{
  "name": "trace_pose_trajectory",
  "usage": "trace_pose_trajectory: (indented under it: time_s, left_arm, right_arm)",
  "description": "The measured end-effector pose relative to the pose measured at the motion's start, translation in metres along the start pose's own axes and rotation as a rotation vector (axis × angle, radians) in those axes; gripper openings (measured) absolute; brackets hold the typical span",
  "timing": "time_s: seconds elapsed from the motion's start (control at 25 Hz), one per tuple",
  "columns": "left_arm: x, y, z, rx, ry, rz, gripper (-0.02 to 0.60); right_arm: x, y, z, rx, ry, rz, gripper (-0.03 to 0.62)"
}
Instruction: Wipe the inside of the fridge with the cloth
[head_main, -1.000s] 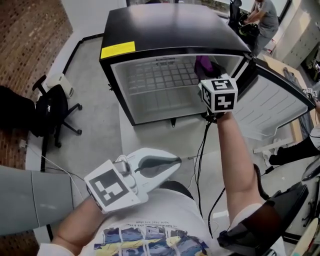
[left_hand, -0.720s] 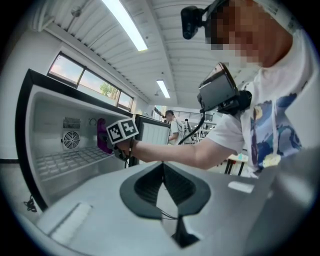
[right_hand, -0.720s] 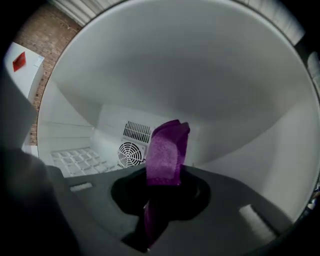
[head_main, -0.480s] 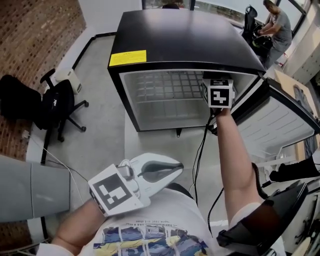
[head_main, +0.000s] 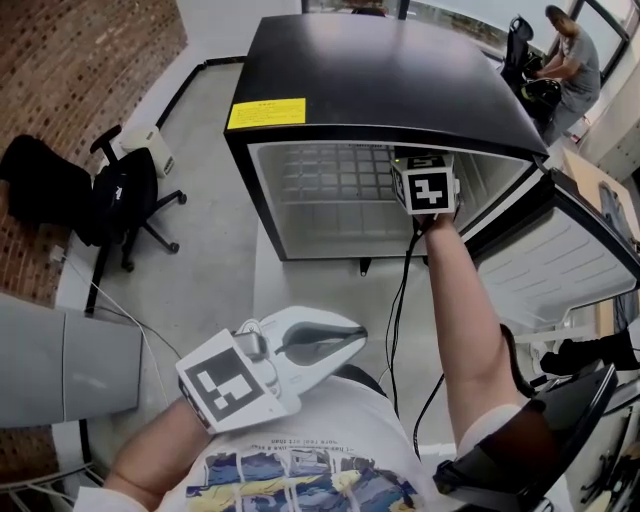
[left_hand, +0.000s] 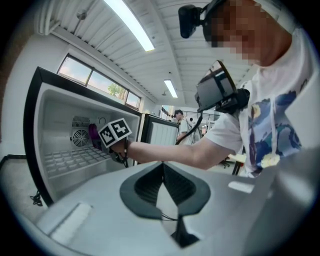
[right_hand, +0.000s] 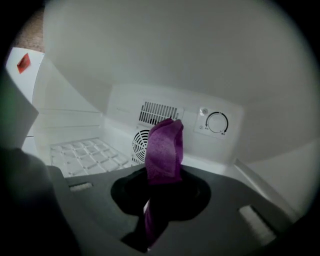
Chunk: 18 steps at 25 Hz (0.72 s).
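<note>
A black mini fridge (head_main: 400, 80) stands open, its white inside holding a wire shelf (head_main: 330, 180). My right gripper (head_main: 428, 188) reaches into the opening on the right side, and its marker cube hides its jaws in the head view. In the right gripper view that gripper (right_hand: 161, 175) is shut on a purple cloth (right_hand: 165, 145), which sticks up in front of the back wall's fan grille (right_hand: 141, 142); whether it touches the wall is unclear. My left gripper (head_main: 352, 332) is shut and holds nothing, low by my torso, outside the fridge. The left gripper view shows the cloth (left_hand: 93, 135) inside the fridge.
The fridge door (head_main: 560, 255) hangs open to the right. A thermostat dial (right_hand: 217, 122) sits on the back wall, right of the cloth. A black office chair (head_main: 120, 200) stands left of the fridge. A cable (head_main: 400, 300) trails from my right gripper. A person (head_main: 570, 50) is at the far right.
My right gripper has gone deeper into the fridge, and the cloth is now hidden behind its cube in the head view. The left gripper has stayed put.
</note>
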<state>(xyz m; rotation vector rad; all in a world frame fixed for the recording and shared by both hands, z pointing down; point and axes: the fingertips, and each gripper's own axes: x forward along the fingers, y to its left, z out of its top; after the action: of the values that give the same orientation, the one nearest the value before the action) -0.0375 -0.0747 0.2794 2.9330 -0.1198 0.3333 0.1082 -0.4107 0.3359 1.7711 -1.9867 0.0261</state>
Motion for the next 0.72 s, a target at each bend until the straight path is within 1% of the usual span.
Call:
trace_pose_trajectory:
  time_s: [0.16, 0.48, 0.72]
  left_arm:
    - [-0.004, 0.002, -0.001, -0.011, -0.003, 0.026, 0.006]
    - [-0.015, -0.006, -0.005, -0.007, 0.002, 0.058, 0.006]
    - [-0.034, -0.007, -0.013, -0.030, -0.003, 0.116, 0.005]
  right_arm:
    - [0.005, 0.019, 0.004, 0.001, 0.004, 0.038, 0.054]
    - [0.008, 0.068, 0.022, -0.012, -0.020, 0.136, 0.054]
    - [0.013, 0.114, 0.037, -0.004, -0.047, 0.212, 0.054]
